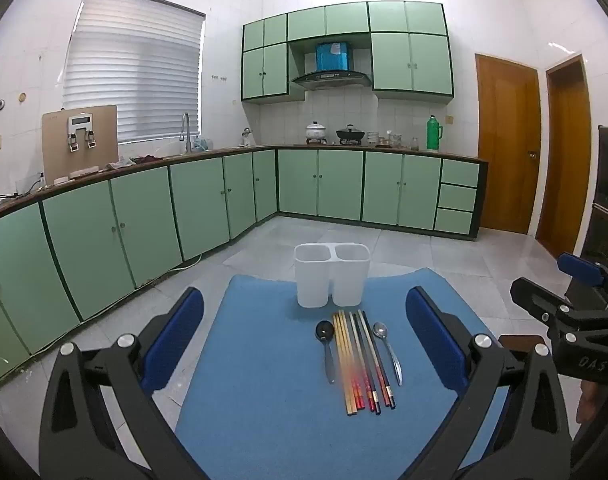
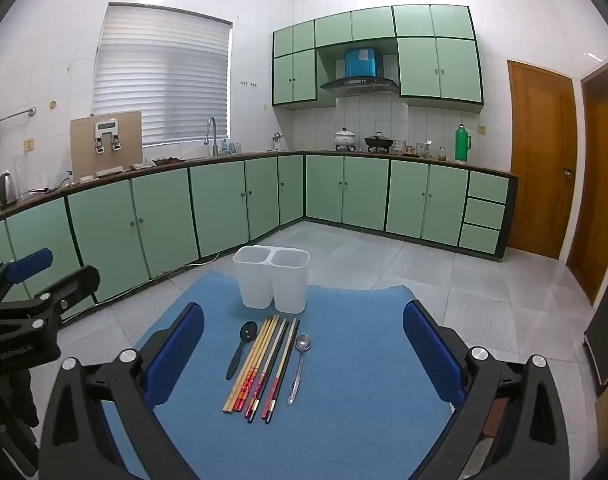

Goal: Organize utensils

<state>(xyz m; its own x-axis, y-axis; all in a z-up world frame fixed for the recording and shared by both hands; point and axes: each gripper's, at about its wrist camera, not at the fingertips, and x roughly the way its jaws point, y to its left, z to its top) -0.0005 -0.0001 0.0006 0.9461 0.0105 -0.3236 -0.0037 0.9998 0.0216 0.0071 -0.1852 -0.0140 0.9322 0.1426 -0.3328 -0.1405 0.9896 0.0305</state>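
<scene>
Both the left gripper [image 1: 304,336] and the right gripper [image 2: 304,340] hovered with jaws wide apart, holding nothing. On the blue counter [image 1: 263,400] lay a row: black spoon [image 1: 326,344], chopsticks [image 1: 362,360], steel spoon [image 1: 387,346]. Just beyond them stood a white two-cup holder [image 1: 331,276], both cups empty.

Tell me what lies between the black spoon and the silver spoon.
A row of chopsticks lies between black spoon and silver spoon, in both wrist views.
</scene>
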